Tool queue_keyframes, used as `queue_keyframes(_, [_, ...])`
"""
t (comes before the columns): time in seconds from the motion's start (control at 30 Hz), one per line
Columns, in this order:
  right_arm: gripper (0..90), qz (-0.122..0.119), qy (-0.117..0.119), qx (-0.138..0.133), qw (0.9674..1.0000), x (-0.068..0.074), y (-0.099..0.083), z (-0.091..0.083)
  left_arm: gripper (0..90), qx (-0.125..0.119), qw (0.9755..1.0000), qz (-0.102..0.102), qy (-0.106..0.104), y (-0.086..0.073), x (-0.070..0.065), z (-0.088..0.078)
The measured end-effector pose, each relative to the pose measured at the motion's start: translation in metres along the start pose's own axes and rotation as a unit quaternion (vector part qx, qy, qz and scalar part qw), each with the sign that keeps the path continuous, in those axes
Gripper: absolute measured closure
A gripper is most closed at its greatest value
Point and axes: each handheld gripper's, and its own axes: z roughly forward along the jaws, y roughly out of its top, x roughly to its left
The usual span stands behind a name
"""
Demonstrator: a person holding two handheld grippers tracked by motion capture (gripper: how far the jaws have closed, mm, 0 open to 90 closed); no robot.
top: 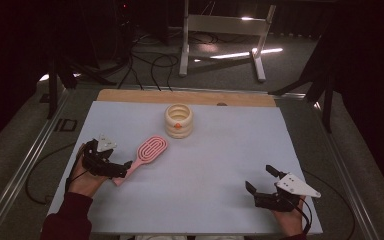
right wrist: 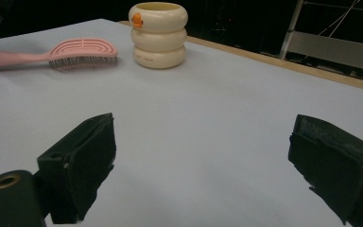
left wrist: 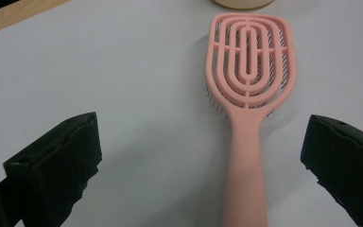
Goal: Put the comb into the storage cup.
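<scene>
At near left of the table [top: 220, 150], the left gripper [top: 122, 169] sits at the brush [top: 145, 156] handle w/ jaws spread wide, nothing pinched yet. The left gripper view shows the handle [left wrist: 245, 179] running up between the jaws but off-centre, closer to the right one. The brush lies flat, bristles down, head pointing far-right toward the cup [top: 179, 120], which is near the head but not touching.

Risks, as a judgement: closing from this offset means one jaw hits first and shoves the handle sideways, so the brush could pivot on its bristles & swing its head into the cup. The handle is slim and smooth, prob. prone to twisting in the grip if caught near its end, since the head would droop. Lifting too low could drag bristles across the sheet.

The right gripper [top: 261, 183] rests near right, also released, well apart from both things.
</scene>
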Motion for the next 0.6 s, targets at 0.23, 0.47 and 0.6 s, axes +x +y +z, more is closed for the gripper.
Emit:
queue_keyframes(0.23, [8.1,0.008,0.013,0.000,0.9999,0.001,0.000,0.002,0.1,0.012,0.9999,0.009,-0.007,0.006,-0.001,0.007])
queue_keyframes(0.47, [8.1,0.007,0.014,0.002,0.9999,0.002,0.000,0.003,0.0,0.018,0.9994,0.019,-0.021,0.010,-0.002,0.011])
queue_keyframes(0.6, [8.1,0.007,0.014,0.002,0.9999,0.002,0.000,0.004,0.0,0.043,0.9984,0.026,-0.027,0.013,-0.004,0.017])
